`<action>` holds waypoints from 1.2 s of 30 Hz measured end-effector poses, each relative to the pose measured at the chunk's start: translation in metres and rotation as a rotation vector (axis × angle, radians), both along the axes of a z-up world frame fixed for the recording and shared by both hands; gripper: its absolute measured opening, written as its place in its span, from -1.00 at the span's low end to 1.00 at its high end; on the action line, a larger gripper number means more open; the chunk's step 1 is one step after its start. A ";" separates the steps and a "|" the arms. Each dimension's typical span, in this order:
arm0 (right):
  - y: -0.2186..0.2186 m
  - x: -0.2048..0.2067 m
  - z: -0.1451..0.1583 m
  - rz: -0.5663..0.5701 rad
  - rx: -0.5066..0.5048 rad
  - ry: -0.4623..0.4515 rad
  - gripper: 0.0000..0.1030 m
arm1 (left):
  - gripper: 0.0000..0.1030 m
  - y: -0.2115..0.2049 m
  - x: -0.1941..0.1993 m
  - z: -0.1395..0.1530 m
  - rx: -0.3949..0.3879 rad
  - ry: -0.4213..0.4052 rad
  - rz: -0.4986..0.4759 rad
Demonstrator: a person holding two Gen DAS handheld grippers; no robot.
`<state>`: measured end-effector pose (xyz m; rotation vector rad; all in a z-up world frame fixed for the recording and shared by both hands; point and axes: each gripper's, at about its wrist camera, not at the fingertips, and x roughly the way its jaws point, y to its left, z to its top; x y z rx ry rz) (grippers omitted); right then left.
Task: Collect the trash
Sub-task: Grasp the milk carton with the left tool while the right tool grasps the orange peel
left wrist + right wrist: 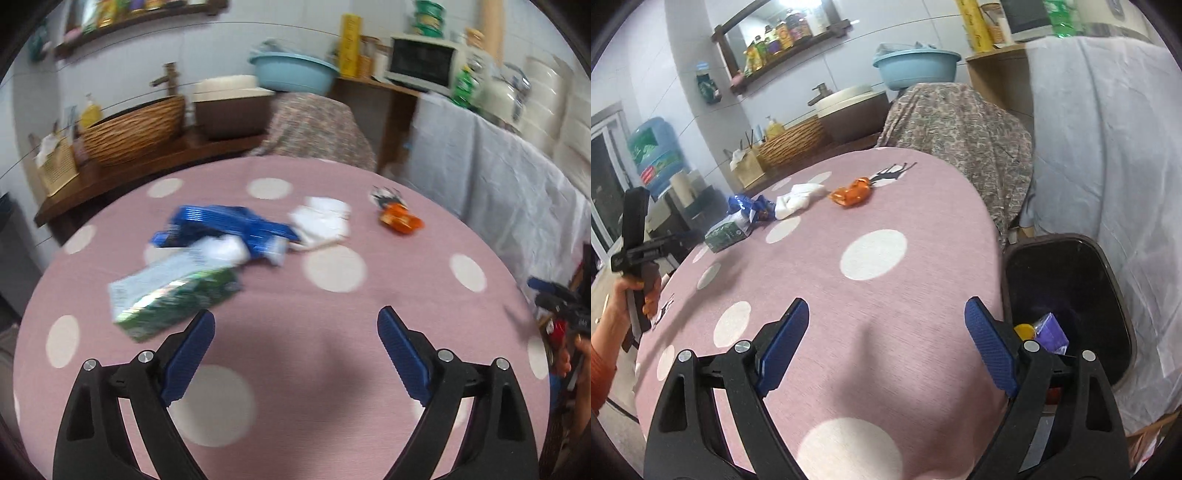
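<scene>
Two wrist views angled down over the pink dotted tablecloth, both sharing its far litter.

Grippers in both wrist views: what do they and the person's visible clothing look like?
Both the left gripper and right gripper have black plastic fingers with triangular cut-outs, silver pivot bolts and blue ribbed pads. An orange sleeve shows at the left hand. No cables visible.

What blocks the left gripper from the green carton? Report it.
Nothing visible: only bare pink tablecloth lies between the open left gripper and the green carton, which sits just beyond its left finger.
</scene>
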<state>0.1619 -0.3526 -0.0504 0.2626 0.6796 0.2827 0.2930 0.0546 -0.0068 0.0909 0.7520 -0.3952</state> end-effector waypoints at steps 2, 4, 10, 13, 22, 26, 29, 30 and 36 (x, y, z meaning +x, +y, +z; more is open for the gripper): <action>0.011 0.002 0.004 0.022 -0.009 -0.003 0.66 | 0.72 0.017 0.011 0.005 -0.011 -0.001 0.041; 0.022 0.005 0.007 0.040 -0.020 -0.003 0.66 | 0.72 0.029 0.019 0.007 -0.016 -0.015 0.053; 0.047 0.008 0.016 0.086 -0.062 -0.010 0.66 | 0.72 0.032 0.045 -0.001 0.150 0.008 -0.112; 0.050 0.008 0.015 0.092 -0.065 -0.002 0.66 | 0.72 0.031 0.061 -0.012 0.285 0.047 -0.175; 0.067 0.019 0.018 0.119 -0.095 0.013 0.66 | 0.57 0.017 0.091 -0.039 0.492 0.128 -0.272; 0.073 0.020 0.018 0.130 -0.100 0.013 0.66 | 0.43 0.016 0.095 -0.042 0.528 0.133 -0.275; 0.077 0.021 0.017 0.138 -0.106 0.014 0.66 | 0.39 0.014 0.094 -0.044 0.562 0.131 -0.289; 0.079 0.022 0.016 0.142 -0.109 0.015 0.66 | 0.33 0.012 0.093 -0.045 0.579 0.129 -0.297; 0.092 0.034 0.022 0.182 -0.109 0.011 0.66 | 0.11 0.003 0.089 -0.049 0.637 0.121 -0.309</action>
